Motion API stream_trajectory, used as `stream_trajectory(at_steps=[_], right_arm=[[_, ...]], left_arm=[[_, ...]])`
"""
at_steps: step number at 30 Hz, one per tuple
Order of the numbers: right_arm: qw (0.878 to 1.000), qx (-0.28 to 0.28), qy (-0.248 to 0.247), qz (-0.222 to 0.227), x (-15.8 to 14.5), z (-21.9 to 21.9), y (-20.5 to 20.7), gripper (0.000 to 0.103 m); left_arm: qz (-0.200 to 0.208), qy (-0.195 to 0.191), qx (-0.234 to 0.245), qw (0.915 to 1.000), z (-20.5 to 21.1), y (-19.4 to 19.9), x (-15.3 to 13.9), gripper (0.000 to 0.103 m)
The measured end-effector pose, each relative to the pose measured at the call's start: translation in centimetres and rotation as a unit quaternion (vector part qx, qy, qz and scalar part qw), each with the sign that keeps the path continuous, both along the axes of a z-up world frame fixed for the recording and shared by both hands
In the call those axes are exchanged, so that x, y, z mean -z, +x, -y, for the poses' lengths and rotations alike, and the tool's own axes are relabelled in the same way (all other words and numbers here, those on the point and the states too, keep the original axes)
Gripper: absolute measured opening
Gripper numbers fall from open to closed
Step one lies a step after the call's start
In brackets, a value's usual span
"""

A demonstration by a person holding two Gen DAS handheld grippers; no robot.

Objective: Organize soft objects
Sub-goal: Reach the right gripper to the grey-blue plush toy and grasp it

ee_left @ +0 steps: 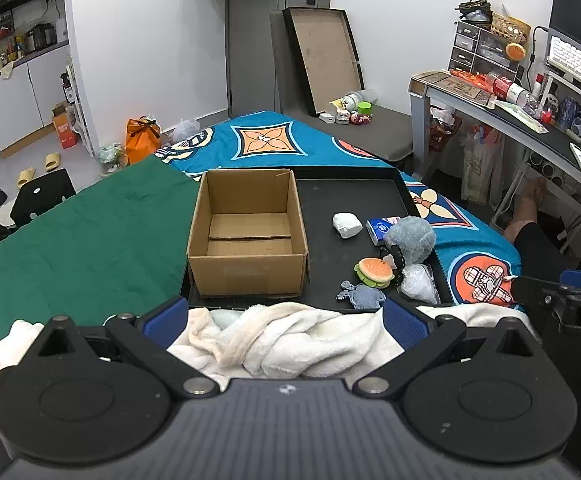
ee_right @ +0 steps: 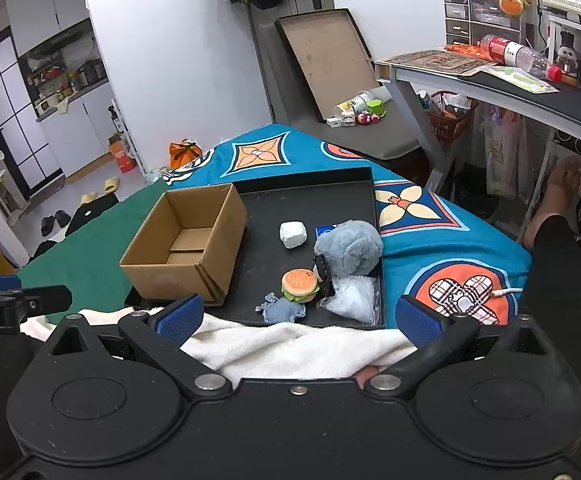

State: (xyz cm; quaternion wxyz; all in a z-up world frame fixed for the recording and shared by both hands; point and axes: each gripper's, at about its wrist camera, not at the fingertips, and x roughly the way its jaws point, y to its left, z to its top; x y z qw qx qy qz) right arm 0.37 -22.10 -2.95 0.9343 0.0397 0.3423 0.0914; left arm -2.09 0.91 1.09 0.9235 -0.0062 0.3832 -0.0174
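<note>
A: Where do the soft things lie?

B: They sit bunched at the right end of the black tray [ee_right: 250,178]: a burger plush [ee_right: 299,285], a grey-blue plush [ee_right: 348,250], a white lump [ee_right: 292,234], a small denim-blue toy [ee_right: 284,312], a clear crinkled bag [ee_right: 352,295] and a blue tissue pack [ee_left: 380,229] half hidden behind the grey-blue plush. The cardboard box [ee_right: 186,256] stands open and empty at the tray's left end, just beside them.

A: And the tools?

B: Both hover over the white blanket [ee_right: 290,350] at the tray's near edge. The left gripper [ee_left: 286,318] has its blue pads spread wide with nothing between them but blanket below; the right gripper [ee_right: 296,314] is likewise spread, holding nothing.

A: Which one is nearer the pile?

B: The right, by its own view: the denim-blue toy lies just ahead of its fingertips, the burger plush a little beyond, slightly right of centre. From the left gripper the pile lies ahead and to the right, while the box is straight ahead.

A: So the coming move?

B: Probably the right gripper reaches forward for the nearest toy, then carries it leftward to the box. The denim-blue toy lies flat with its long axis across the approach, so the fingers may need to straddle its narrow middle.
</note>
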Motion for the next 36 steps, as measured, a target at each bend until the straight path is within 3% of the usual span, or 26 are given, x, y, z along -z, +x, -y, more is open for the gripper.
stream_trajectory(at_steps=[19, 36], right_arm=[[0.999, 0.0, 0.014, -0.035, 2.3, 0.5, 7.0, 0.103], [0.997, 0.024, 0.043, -0.061, 5.1, 2.6, 12.7, 0.1]], left_arm=[[-0.026, -0.003, -0.047, 0.9986, -2.7, 6.9, 2.5, 0.103], [-0.056, 0.001, -0.074, 0.9957, -5.3, 12.5, 6.5, 0.101]])
